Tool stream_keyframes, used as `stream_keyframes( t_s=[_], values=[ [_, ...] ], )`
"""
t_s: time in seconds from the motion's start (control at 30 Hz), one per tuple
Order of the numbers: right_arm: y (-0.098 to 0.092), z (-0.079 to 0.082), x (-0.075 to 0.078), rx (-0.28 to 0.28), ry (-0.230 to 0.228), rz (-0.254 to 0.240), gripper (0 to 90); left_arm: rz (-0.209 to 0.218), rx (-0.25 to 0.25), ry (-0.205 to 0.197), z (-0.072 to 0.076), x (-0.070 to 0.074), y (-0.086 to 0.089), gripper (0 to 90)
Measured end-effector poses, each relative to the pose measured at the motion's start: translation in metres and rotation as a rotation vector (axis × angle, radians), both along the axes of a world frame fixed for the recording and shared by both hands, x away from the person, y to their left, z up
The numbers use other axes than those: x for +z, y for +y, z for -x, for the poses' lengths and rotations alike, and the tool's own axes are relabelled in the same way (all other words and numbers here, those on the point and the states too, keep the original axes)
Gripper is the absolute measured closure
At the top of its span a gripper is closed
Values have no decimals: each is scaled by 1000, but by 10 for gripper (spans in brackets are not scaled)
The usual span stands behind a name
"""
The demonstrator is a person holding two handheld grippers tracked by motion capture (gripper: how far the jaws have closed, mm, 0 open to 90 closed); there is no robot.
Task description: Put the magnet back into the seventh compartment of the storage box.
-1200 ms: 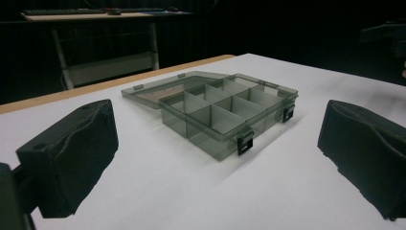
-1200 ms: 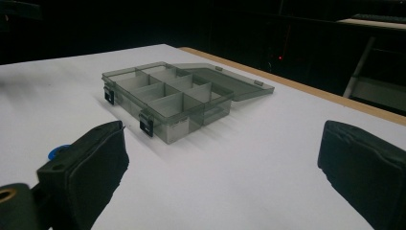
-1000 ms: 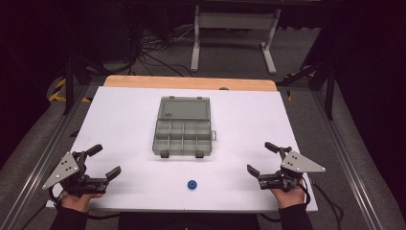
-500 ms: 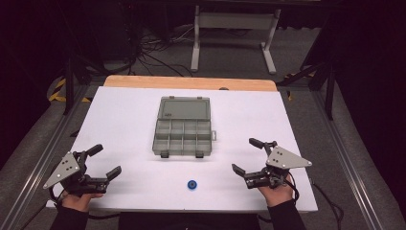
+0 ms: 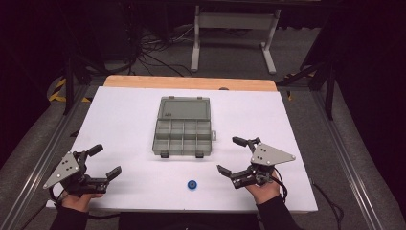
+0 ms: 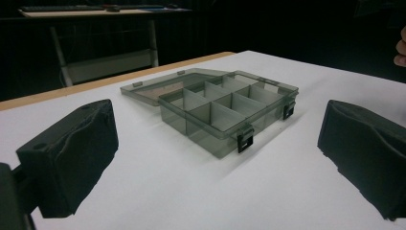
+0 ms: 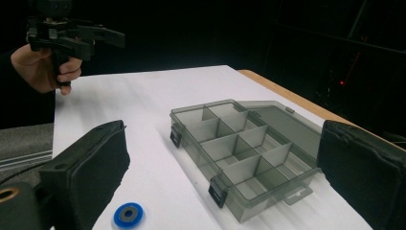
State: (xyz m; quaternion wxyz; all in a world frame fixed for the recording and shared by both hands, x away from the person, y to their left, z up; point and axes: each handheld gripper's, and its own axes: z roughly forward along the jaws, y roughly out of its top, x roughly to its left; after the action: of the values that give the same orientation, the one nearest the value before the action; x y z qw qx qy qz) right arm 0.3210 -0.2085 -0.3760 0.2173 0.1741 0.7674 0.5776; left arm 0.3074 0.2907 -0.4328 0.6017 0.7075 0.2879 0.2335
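Lighting from overhead, leaving the white table [image 5: 124,120] bright and evenly lit while the surrounding floor and background are falling off into near-black. Casting only soft, short shadows beneath the organizer box [image 5: 183,128] and the blue ring [image 5: 192,184]. Rendering slightly soft and grainy throughout, with the near black pads [image 6: 72,153] blurring out of focus in both gripper views.

A grey compartment box [image 5: 183,128] is lying open on the white table [image 5: 119,115], ahead of both grippers. The left gripper [image 5: 104,163] is resting with jaws spread. The right gripper [image 5: 233,155] is gaping too, a blue ring [image 5: 192,184] sitting just beside its nearer jaw.
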Motion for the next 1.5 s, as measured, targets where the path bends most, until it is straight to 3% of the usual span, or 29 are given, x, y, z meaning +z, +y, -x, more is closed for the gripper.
stream_keyframes(
  t_s=[0.17, 0.33, 0.37, 0.47, 0.63, 0.77, 0.83, 0.87, 0.9, 1.03, 1.17, 1.37, 1.5],
  values=[
    [6, -2, 1, 25, 2, -16, 45, -2, -3, 0, 0, 0, 0, 5],
    [12, -6, 2, 39, 43, -8, 34, 2, 0, 3, -1, 0, 1, 5],
    [15, -6, 3, 41, 66, 24, 39, 1, 0, 3, -1, 0, 1, 5],
    [21, -4, 8, 64, 73, 94, 44, 0, -1, 3, -1, 0, 0, 5],
    [30, -6, 16, 99, 111, 152, 55, -1, 2, 7, -1, -1, 0, 5],
    [34, -12, 18, 120, 168, 206, 73, -5, 1, 6, -1, 0, 1, 5],
    [40, -14, 20, 121, 206, 285, 99, -5, 2, 7, -1, 0, 1, 5],
    [40, -14, 20, 121, 206, 285, 99, -5, 2, 7, -1, 0, 1, 5],
    [44, -15, 22, 122, 215, 334, 108, -5, 3, 7, -1, -1, 0, 5],
    [47, -16, 26, 124, 222, 372, 108, -3, 5, 3, 0, -1, 0, 5],
    [53, -23, 31, 131, 276, 430, 99, 1, 7, 1, 1, 0, 1, 5],
    [59, -27, 34, 110, 312, 496, 97, 0, 6, 4, 0, 0, 2, 5],
    [63, -29, 32, 111, 369, 551, 97, 5, 8, 2, 0, 0, 2, 5]
  ],
)
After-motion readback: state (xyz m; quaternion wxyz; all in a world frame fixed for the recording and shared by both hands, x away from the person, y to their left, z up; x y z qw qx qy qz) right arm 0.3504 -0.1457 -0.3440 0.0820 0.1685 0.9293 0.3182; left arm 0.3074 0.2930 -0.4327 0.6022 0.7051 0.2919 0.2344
